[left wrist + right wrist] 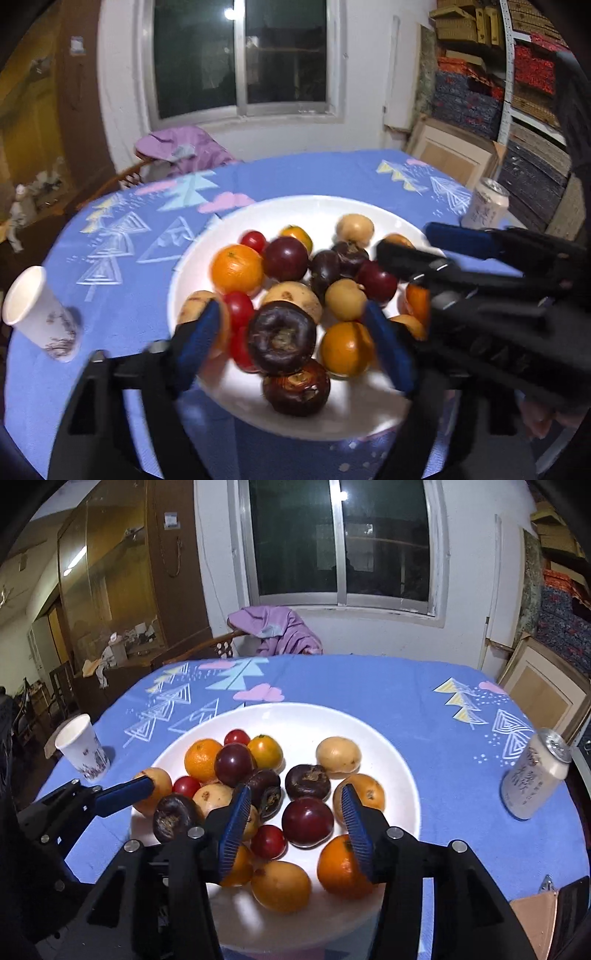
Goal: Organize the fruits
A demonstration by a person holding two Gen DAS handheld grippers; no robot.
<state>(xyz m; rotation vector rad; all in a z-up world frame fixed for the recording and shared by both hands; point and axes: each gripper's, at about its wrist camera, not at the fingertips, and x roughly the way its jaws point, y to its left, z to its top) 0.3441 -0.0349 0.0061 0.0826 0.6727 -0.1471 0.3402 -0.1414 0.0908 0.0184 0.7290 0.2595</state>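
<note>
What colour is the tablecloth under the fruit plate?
The tablecloth is blue with triangle trees and pink clouds, seen best in the right wrist view.

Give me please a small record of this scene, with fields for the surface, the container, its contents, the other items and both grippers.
surface: table with blue patterned cloth
container: white plate
contents: mixed fruits, orange, red, dark purple and yellow
other items: paper cup at left, drink can at right
left gripper: open over a dark fruit
right gripper: open, nothing held

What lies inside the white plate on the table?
The white plate holds oranges, dark plums, cherry tomatoes, tan fruits and dark chestnuts. Piled fruit hides its centre.
</note>
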